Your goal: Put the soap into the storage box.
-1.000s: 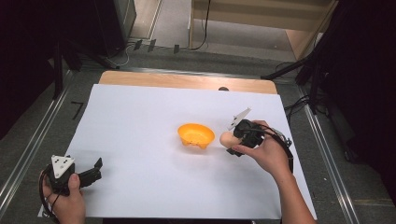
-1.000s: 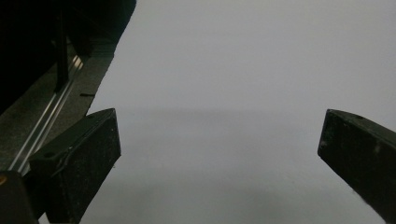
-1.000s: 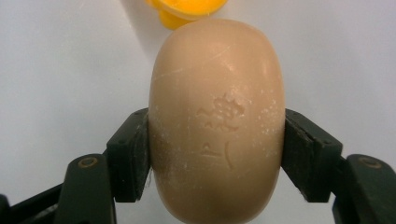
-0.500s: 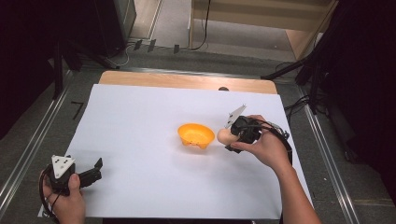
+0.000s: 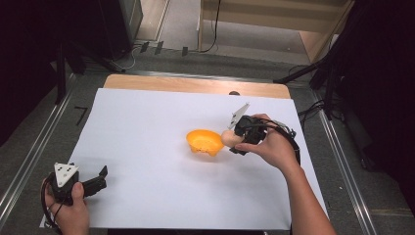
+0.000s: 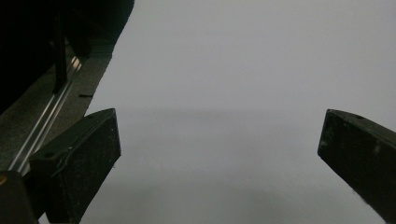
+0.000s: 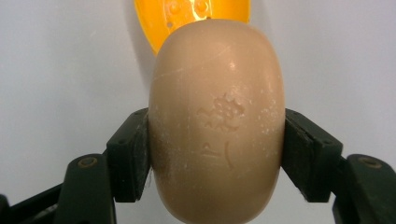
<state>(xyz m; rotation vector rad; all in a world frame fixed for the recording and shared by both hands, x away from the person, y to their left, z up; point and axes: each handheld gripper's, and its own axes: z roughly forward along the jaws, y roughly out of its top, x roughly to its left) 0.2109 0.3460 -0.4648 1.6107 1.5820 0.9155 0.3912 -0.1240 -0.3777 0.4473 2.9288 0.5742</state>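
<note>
A tan oval bar of soap point(image 7: 217, 123) is clamped between the two black jaws of the right gripper point(image 5: 234, 138), one pad pressed against each long side of the bar, so the jaws are held partway closed around it. In the right gripper view a faint stamped mark is seen on the bar's upper face, and the bar's far end juts out beyond the jaw tips. Just past that far end an orange soap dish point(image 5: 204, 142) is seen, its inside dotted with small raised bumps. In the high view the soap is carried at the dish's rim on the side nearest the right gripper; whether soap and dish are touching cannot be told. The dish is set on the white sheet point(image 5: 147, 147) that covers the table.

The left gripper point(image 5: 95, 181) is held low, near the person's edge of the sheet and well apart from the dish. Its jaws are spread wide, and nothing but bare white sheet is seen between them and ahead of them.
</note>
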